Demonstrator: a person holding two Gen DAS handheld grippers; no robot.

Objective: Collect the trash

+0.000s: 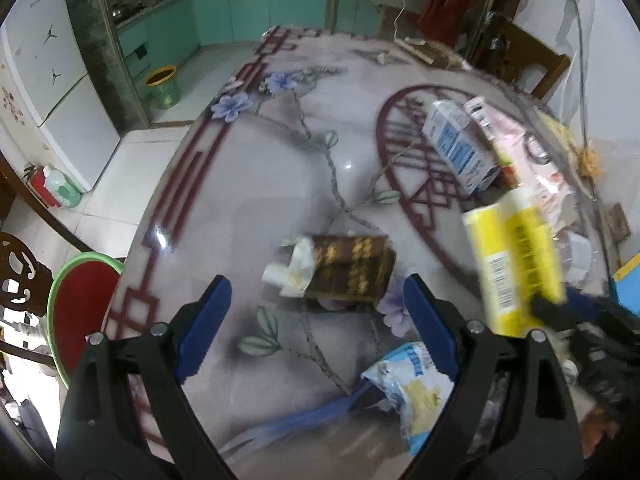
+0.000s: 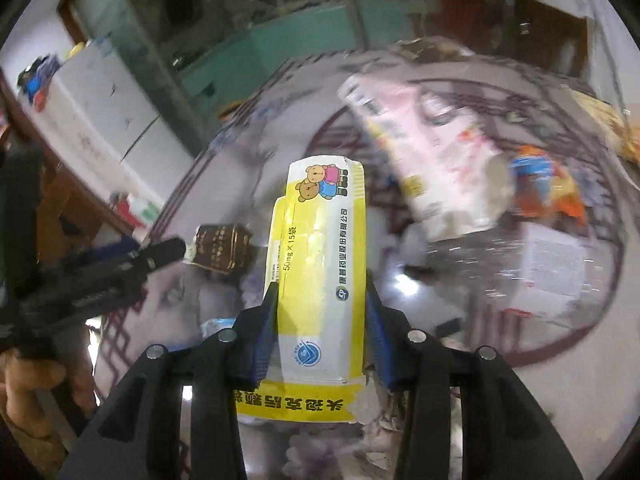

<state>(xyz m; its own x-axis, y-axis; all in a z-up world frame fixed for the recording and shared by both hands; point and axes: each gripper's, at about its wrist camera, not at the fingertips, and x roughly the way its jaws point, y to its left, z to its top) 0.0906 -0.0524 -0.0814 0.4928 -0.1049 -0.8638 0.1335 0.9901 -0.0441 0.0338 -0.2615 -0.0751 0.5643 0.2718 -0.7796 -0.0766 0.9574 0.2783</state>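
My right gripper [image 2: 322, 300] is shut on a yellow and white medicine box [image 2: 320, 264] and holds it above the table; the box also shows in the left wrist view [image 1: 516, 264]. My left gripper [image 1: 318, 292] is open and empty, just short of a brown and gold box [image 1: 348, 268] stuffed with crumpled tissue [image 1: 292, 272]. That brown box also shows in the right wrist view [image 2: 222, 250]. A blue and yellow wrapper [image 1: 412, 388] lies under my left gripper's right finger. A blue and white carton [image 1: 456, 144] lies further back.
The round flower-patterned table [image 1: 248, 184] also holds a pink package [image 1: 528, 160], an orange wrapper [image 2: 548, 188] and a clear plastic box [image 2: 552, 264]. A red basin with a green rim [image 1: 80, 300] sits off the table's left edge. A green bin [image 1: 162, 86] stands on the floor.
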